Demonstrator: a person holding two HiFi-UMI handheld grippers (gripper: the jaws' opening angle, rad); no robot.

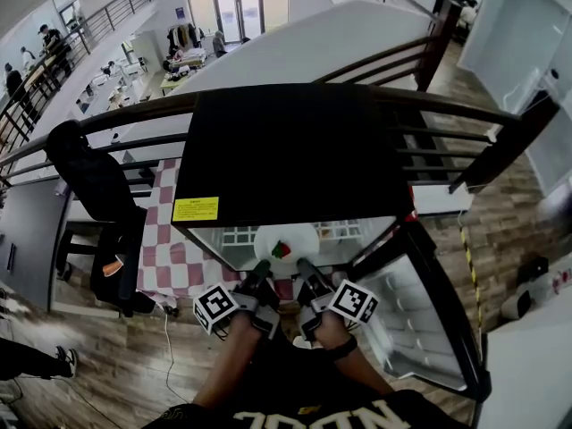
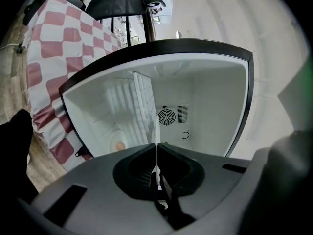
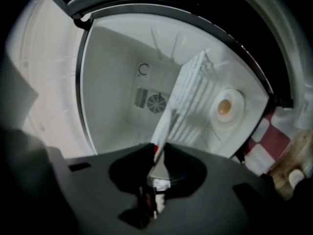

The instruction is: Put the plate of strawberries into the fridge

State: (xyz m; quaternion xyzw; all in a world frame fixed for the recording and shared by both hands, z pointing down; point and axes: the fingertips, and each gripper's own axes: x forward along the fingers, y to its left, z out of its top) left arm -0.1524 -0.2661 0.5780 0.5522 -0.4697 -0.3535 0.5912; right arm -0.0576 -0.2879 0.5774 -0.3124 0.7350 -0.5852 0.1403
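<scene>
Steadiness is what this step asks for: the white plate (image 1: 286, 242) with its strawberries (image 1: 281, 249) sits at the mouth of the open black fridge (image 1: 295, 150), carried between two claws, and by my reading it is partway inside. The left claw (image 1: 263, 266) is closed almost fully on the near rim, which shows as a thin white line pinched between its jaws in the left gripper view. The right claw (image 1: 303, 264) is likewise clamped on the rim a little further round, with a trace of red just behind the pinch in its own view. Both grips are on the same near edge, so the far side of the plate has no support. I judge it best to hold both hands at one height, move them forward together, and let the base settle flat before either claw lets go. In both gripper views the rim lies parallel to the white wire shelf (image 2: 142, 104), which suggests the plate is level; whether it belongs on that shelf or on the fridge floor I cannot tell. The open door (image 1: 420, 315) hangs to the right, near the right hand, and wants a little clearance. As for writing, a yellow label (image 1: 196, 208) on the fridge's top carries dark print too small to read. The marker cubes (image 1: 215, 307) show only black-and-white squares, and pale lettering on the person's shirt is cut off at the frame edge.
</scene>
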